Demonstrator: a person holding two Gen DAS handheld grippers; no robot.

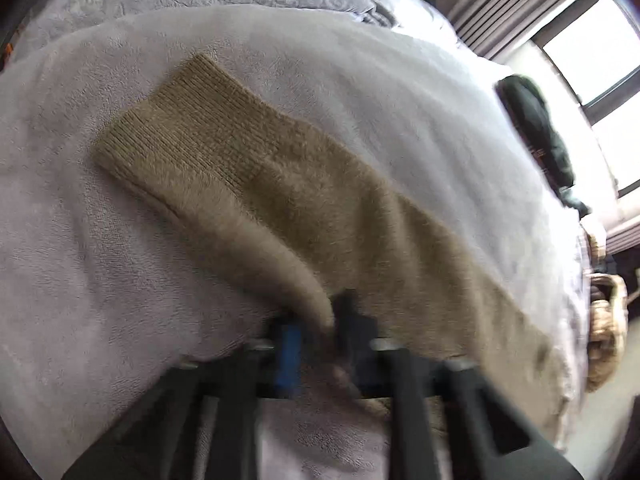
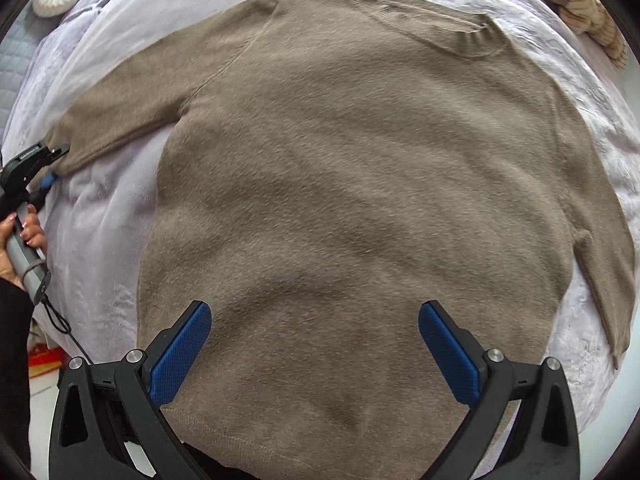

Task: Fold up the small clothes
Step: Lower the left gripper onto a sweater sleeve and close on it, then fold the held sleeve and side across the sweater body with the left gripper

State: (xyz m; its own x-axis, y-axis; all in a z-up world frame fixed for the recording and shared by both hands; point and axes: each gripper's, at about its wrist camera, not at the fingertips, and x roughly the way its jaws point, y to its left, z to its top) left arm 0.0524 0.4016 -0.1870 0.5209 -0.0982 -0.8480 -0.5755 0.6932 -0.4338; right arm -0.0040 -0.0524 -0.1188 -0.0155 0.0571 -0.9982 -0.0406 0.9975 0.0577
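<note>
One sweater (two sleeves), two grippers

Sweater flat on the bed, one sleeve out left, left tongs at its edge.

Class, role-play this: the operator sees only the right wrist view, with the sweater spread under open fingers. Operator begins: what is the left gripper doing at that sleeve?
Observer: The left gripper is shut on the sleeve, pinching its lower edge.
Operator: Which way does the cuff lie?
Observer: The ribbed cuff lies flat on the blanket, pointing away from the gripper.
Operator: Anything beyond the sleeve?
Observer: A dark garment lies near the window.
</note>
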